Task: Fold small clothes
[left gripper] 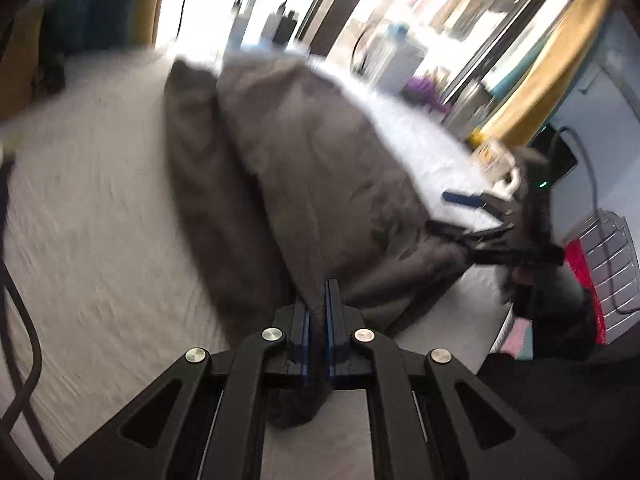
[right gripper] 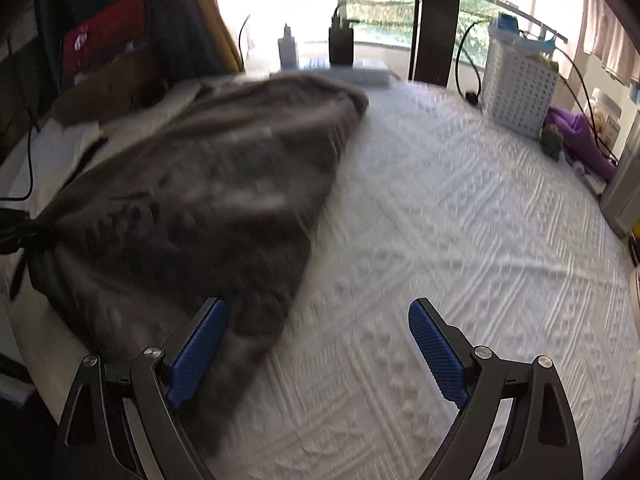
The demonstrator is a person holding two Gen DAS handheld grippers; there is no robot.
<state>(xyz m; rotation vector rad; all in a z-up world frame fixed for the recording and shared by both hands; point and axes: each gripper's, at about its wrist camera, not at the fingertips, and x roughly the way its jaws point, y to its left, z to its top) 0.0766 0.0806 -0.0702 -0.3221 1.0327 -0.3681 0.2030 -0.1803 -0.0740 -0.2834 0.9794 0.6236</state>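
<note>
Left gripper (left gripper: 316, 312) is clamped on an edge of the dark grey soft fabric garment (left gripper: 288, 168), which lies bunched on the white textured bedspread (right gripper: 460, 240), while the right gripper (right gripper: 318, 344) hangs beside the garment, jaws apart and empty.

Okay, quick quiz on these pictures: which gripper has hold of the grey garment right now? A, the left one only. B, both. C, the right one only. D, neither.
A: the left gripper is pinched shut on a bunch of the grey garment, while the right gripper stands wide open with nothing pressed between its blue pads.
</note>
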